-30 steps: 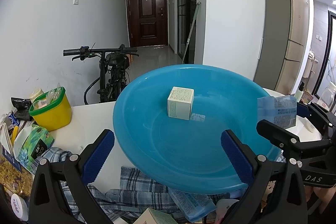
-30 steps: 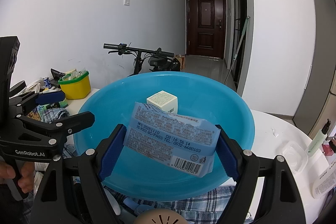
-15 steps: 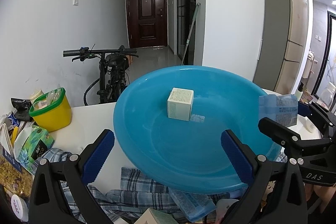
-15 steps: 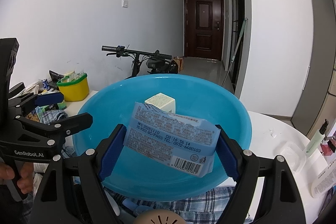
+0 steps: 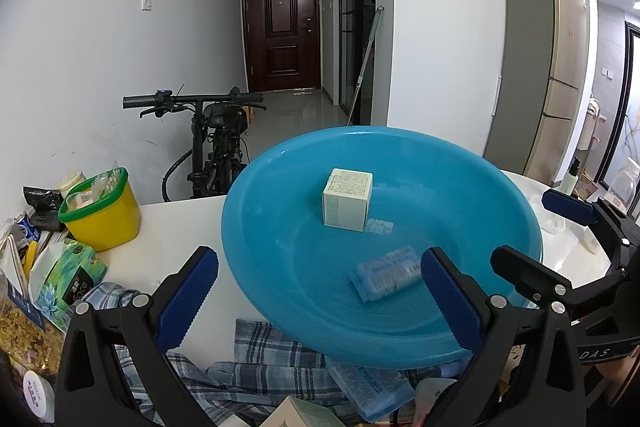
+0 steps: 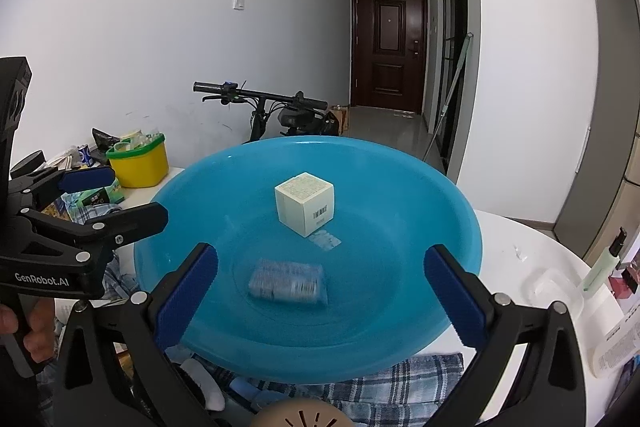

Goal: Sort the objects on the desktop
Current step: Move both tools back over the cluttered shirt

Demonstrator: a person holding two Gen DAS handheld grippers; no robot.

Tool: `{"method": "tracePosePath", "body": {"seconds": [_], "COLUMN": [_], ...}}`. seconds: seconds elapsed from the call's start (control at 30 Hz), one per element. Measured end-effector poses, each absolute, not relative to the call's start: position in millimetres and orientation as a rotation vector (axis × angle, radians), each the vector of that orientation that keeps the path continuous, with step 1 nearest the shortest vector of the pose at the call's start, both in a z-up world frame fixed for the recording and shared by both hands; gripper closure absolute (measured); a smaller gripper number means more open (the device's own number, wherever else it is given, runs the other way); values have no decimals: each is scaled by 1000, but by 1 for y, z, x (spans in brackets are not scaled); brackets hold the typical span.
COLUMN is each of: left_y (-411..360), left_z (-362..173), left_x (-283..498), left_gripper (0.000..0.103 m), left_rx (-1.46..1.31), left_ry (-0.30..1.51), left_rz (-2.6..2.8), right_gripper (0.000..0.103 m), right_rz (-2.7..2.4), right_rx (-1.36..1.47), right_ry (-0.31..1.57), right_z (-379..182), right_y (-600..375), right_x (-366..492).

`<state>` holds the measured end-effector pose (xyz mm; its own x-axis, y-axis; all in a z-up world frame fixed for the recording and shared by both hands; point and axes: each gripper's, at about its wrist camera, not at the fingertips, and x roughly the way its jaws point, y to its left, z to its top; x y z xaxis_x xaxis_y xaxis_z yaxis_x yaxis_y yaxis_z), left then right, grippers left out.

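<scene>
A big blue basin (image 5: 280, 267) (image 6: 420, 287) stands on the white table. In it sit a small white box (image 5: 347, 198) (image 6: 305, 203) and a blue wipes packet (image 5: 386, 273) (image 6: 287, 281), blurred by motion. My right gripper (image 6: 320, 291) is open and empty above the basin's near side, over the packet. My left gripper (image 5: 318, 297) is open and empty at the basin's near left rim. Each gripper shows in the other's view, the left (image 6: 84, 211) and the right (image 5: 560, 227).
A yellow tub (image 5: 102, 211) with a green rim, a green tissue pack (image 5: 66, 277) and clutter lie left. A plaid cloth (image 5: 260, 367) and another blue packet (image 5: 368, 387) lie under the basin's near edge. A lotion bottle (image 6: 604, 259) and clear container (image 6: 556, 291) stand right.
My right gripper has opened and let go of the blue wipes packet, which has dropped into the basin. The left gripper has stayed put and open.
</scene>
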<state>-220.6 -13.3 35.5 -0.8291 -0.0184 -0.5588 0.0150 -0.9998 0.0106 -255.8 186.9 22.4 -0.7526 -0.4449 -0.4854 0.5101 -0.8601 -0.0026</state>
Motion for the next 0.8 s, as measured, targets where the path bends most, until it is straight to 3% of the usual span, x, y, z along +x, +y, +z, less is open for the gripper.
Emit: {"method": "tracePosePath", "body": {"seconds": [0.5,0.8], "left_y": [-30,-49], "left_z": [59,11], "left_x": [-165,-106], "left_gripper": [0,0], "left_rx": [863,1060], "left_ry": [-91,-3], "left_rz": [-2938,-2856], "right_gripper": [0,0], "right_rz": [-2533,-2536], "right_rx": [659,645], "right_ry": [119,154], "right_z": [23,26], "right_y": [197,191], "right_x": [-256,-248]}}
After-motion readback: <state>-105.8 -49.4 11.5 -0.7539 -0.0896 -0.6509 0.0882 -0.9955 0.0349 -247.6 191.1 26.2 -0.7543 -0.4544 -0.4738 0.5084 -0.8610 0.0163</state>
